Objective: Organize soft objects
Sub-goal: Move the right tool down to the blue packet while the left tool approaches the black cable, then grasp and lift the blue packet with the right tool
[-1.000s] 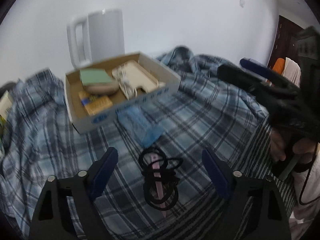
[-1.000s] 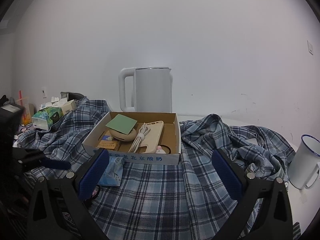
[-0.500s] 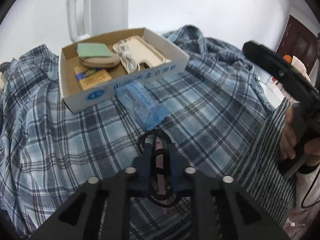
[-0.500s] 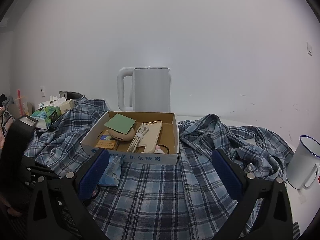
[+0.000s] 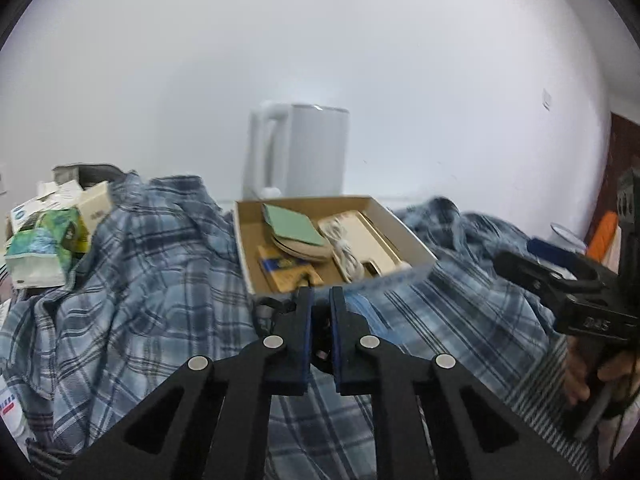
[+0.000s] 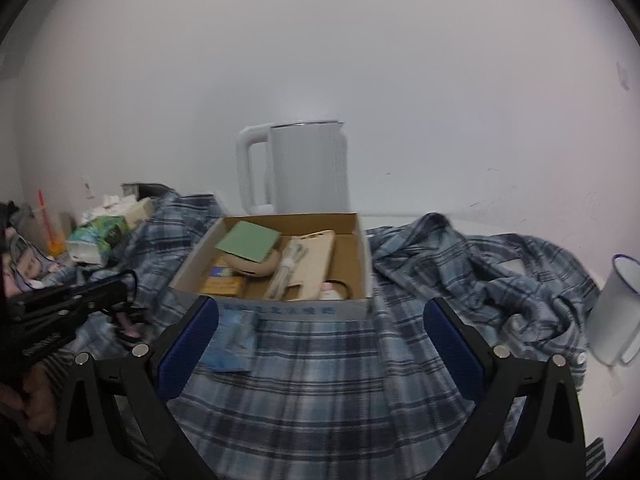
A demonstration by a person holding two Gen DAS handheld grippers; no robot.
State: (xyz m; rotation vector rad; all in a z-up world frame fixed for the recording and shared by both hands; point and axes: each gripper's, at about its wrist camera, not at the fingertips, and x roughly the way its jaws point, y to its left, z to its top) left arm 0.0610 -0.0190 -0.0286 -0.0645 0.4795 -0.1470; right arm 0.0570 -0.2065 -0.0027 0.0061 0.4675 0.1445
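My left gripper (image 5: 320,294) is shut on a black cord bundle (image 5: 320,344) wound round a pink stick, held just above the plaid cloth (image 5: 160,280). In the right wrist view the cord bundle (image 6: 128,320) hangs from the left gripper (image 6: 120,292) at the far left. Straight ahead stands an open cardboard box (image 5: 244,248) holding a green card, a beige pouch, a beige power bank with a white cable and a small yellow carton. A blue tissue pack (image 6: 232,340) lies on the plaid cloth (image 6: 360,380) in front of the cardboard box (image 6: 360,264). My right gripper (image 6: 320,308) is open with nothing between its fingers.
A white kettle (image 6: 308,168) stands behind the box against the wall. Green tissue packs (image 5: 44,240) and small cartons are piled at the left. A white enamel mug (image 6: 612,312) sits at the right edge. A hand (image 5: 580,372) grips the other tool at the right.
My left gripper closed on the cord bundle and lifted it off the cloth, and its view swung up toward the box and kettle. The right gripper stayed put.
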